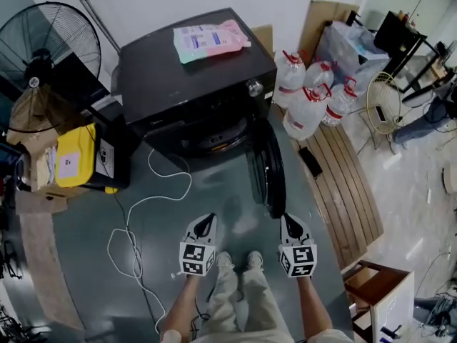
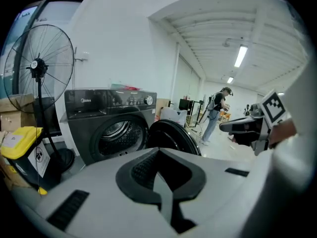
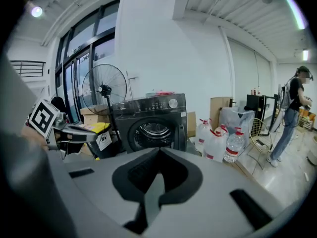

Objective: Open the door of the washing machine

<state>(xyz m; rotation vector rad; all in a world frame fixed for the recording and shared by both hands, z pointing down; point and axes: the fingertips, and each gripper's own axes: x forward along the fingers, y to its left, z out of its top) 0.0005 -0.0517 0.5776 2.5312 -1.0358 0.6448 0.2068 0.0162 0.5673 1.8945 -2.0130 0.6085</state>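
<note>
On grey floor (image 1: 93,220) at twelve o'clock, washing machine (image 1: 186,77), door (image 1: 265,170) open; at six, left gripper (image 1: 207,221), right gripper (image 1: 288,221), each closed, empty.

The washing machine (image 1: 193,84) has a dark grey body, smooth, with a soft shine like painted metal. Its door (image 1: 265,170) is black and glossy. The drum (image 2: 116,133) looks like bright metal with small holes. The floor (image 1: 86,263) is smooth and reflects light. The boards (image 1: 350,191) are matt wood. The water bottles (image 1: 307,106) are clear plastic. The pouch (image 1: 211,39) is shiny plastic film. The box (image 1: 32,120) is brown cardboard. The fan (image 1: 50,41) has a black wire cage. The left tongs (image 1: 205,225) and right tongs (image 1: 291,227) are matt grey plastic.
</note>
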